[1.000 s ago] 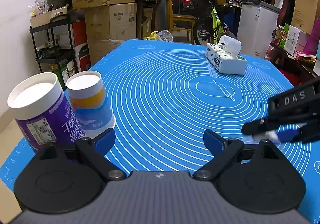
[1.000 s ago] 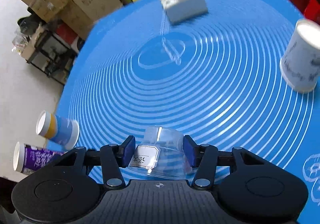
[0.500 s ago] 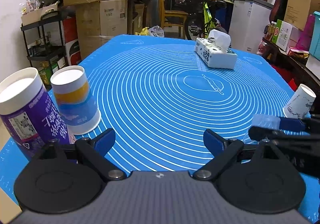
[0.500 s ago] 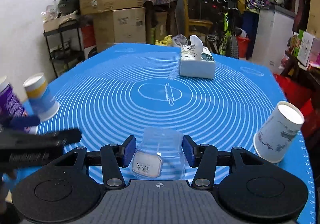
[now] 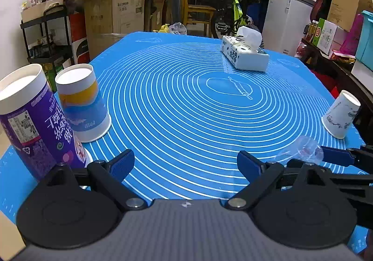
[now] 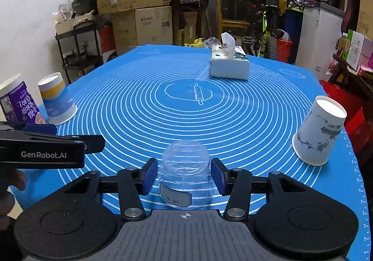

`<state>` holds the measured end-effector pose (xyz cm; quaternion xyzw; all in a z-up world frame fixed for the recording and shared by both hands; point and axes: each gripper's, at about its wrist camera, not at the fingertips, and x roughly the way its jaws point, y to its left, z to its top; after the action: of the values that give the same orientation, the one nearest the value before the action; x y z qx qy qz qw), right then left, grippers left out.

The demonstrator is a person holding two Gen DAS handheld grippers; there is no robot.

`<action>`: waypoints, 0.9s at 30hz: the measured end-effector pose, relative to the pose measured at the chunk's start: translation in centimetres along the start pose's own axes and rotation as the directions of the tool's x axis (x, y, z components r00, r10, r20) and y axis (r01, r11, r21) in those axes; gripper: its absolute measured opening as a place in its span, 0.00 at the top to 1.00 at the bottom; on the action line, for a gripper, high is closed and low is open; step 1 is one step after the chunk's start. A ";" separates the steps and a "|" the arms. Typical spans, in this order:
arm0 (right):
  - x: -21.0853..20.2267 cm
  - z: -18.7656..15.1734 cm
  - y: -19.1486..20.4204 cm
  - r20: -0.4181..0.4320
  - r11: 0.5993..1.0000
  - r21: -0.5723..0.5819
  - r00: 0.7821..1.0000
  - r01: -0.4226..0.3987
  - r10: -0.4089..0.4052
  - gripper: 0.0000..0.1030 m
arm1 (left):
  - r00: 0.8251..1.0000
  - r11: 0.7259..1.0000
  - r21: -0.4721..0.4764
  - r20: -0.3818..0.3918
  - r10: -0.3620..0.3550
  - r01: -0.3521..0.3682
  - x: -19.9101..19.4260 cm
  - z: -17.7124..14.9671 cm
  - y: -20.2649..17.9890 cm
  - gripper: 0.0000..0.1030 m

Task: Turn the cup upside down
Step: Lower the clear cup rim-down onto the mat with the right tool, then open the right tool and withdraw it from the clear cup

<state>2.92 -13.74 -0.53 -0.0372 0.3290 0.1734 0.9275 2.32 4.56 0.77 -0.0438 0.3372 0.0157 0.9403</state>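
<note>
Right wrist view: clear cup [image 6: 186, 172] stands inverted between the right gripper [image 6: 185, 176] jaws, slightly released

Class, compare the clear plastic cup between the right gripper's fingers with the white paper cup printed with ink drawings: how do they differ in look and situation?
The clear plastic cup is see-through, with a label low on its side; the white paper cup is opaque with dark ink drawings. The plastic cup sits between the fingers of the right gripper; the paper cup stands free near the mat's right edge. The plastic cup looks shorter than the paper cup. Both stand upside down.
</note>
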 end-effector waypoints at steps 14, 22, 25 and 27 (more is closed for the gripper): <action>-7.0 -3.6 -2.2 0.052 0.997 0.056 0.997 0.047 -0.050 0.22 | 0.998 0.994 0.084 -0.005 -0.063 0.063 -4.4 -2.8 -2.7 0.09; -9.3 -5.0 -3.3 0.057 0.995 0.070 0.995 0.073 -0.077 0.22 | 0.997 0.983 0.163 -0.006 -0.082 0.082 -5.6 -4.8 -5.5 0.09; -9.8 -5.4 -3.6 0.048 0.995 0.066 0.995 0.081 -0.084 0.22 | 0.996 0.981 0.174 -0.008 -0.090 0.089 -5.9 -5.2 -6.1 0.09; -10.0 -5.6 -3.8 0.044 0.994 0.065 0.995 0.087 -0.090 0.22 | 0.995 0.981 0.171 -0.013 -0.096 0.097 -5.9 -5.4 -6.3 0.09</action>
<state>-6.34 -21.31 1.14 -0.0182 0.3107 0.1225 0.9424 -5.25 -2.18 0.79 0.0207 0.3372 -0.0591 0.9394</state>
